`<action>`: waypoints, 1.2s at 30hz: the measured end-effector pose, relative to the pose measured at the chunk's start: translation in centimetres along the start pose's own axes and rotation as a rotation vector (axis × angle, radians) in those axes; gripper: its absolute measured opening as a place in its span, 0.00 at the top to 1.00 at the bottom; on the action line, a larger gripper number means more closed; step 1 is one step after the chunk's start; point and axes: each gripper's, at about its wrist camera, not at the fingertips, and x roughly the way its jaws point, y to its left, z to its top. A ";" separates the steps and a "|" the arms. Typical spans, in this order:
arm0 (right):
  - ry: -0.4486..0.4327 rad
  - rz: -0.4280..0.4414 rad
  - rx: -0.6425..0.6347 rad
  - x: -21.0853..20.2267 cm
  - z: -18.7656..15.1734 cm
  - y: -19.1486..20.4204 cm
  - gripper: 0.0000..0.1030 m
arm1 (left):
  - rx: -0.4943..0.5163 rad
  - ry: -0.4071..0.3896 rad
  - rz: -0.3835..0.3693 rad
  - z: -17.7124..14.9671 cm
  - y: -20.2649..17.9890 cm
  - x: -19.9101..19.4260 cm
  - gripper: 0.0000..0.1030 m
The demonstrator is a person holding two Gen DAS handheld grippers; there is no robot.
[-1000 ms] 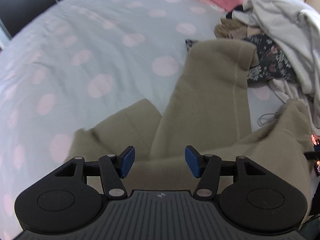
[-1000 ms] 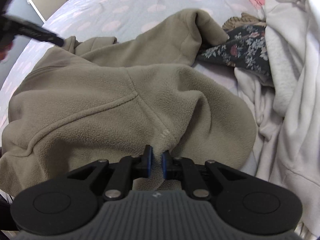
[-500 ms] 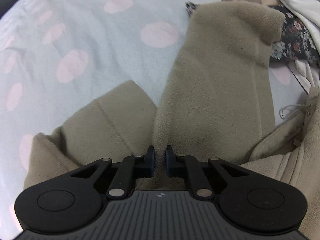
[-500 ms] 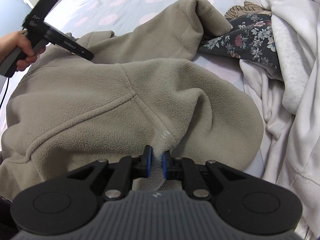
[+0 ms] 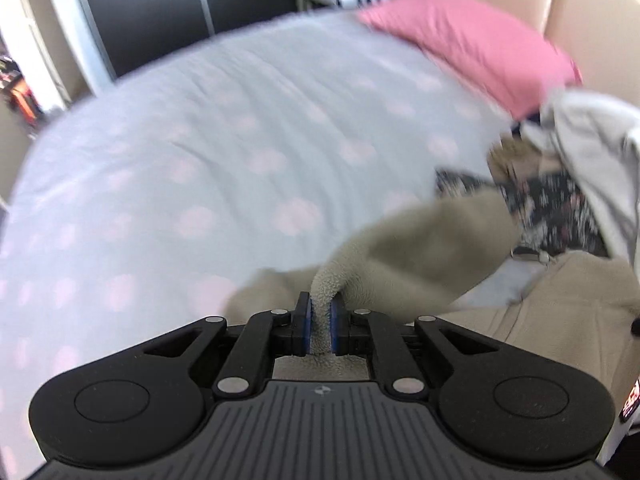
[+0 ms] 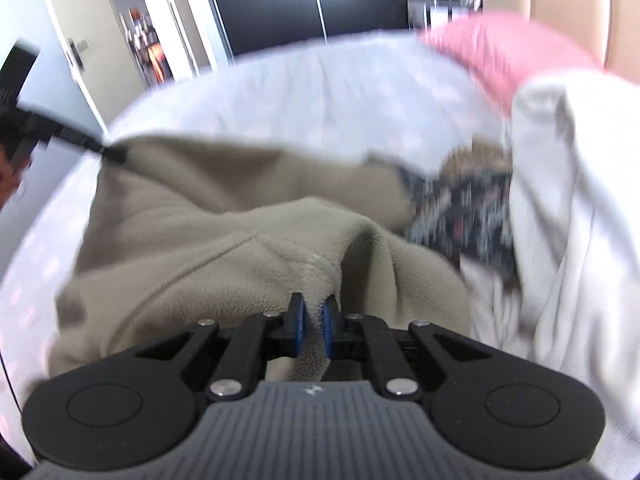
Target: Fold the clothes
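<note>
A bed (image 5: 224,128) with a pale blue cover dotted in pink is filling most of both views, its far edge running toward dark wardrobe doors (image 6: 304,0) and a white door (image 6: 76,40) at the far left. A pink pillow (image 5: 468,44) is lying at the far right corner of the bed. Beside it, along the right side, a heap of white garments (image 6: 568,208) is piling up, with a dark floral garment (image 6: 464,216) tucked against its left edge and partly under it.

An olive-tan fleece top (image 6: 192,232) is lying spread across the near part of the bed, thick and fuzzy, with a curved seam crossing its body and deep folds bunching near the right gripper. One sleeve (image 5: 432,248) is stretching toward the floral garment, its end resting just beside it.

The left gripper (image 5: 320,322) is clamping a raised ridge of the fleece between its blue pads, the cloth standing up between the jaws. The right gripper (image 6: 311,330) is pinching another fold of the same top, near the seam, jaws drawn together on the cloth. In the right wrist view the left gripper is showing as a dark bar at the far left edge of the fleece. Both views are blurring with motion.
</note>
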 end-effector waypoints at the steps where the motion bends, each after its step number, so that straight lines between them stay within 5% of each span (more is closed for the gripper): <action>1: -0.035 -0.003 -0.011 -1.1 0.8 0.4 0.90 | -0.015 -0.034 0.017 -0.1 0.9 -2.1 0.93; 11: -0.388 -0.030 -0.125 -12.4 8.6 4.8 0.94 | -0.217 -0.366 0.124 -2.8 8.5 -20.8 0.93; 17: -0.779 -0.299 -0.210 -22.2 11.4 7.3 1.00 | -0.299 -0.509 0.195 -5.1 12.0 -29.8 0.93; 19: -0.723 -0.220 -0.191 -24.1 12.9 6.7 1.00 | -0.314 -0.508 0.203 -6.1 12.8 -31.0 0.93; 23: -0.497 -0.098 -0.206 -20.8 12.4 6.6 1.00 | -0.304 -0.344 0.250 -8.5 12.6 -26.4 0.93; 26: -0.303 -0.021 -0.180 -15.1 9.4 6.2 0.99 | -0.313 -0.206 0.342 -12.2 13.7 -21.4 0.93; 32: 0.054 0.102 -0.058 -2.8 1.3 4.6 0.95 | -0.482 0.010 0.411 -21.1 19.3 -15.6 0.93; 35: 0.170 0.131 0.001 1.3 -2.6 4.8 0.85 | -0.568 0.066 0.394 -24.6 21.9 -14.2 0.91; 36: 0.200 0.134 0.015 2.4 -3.8 5.0 0.71 | -0.585 0.076 0.383 -25.2 22.5 -14.0 0.89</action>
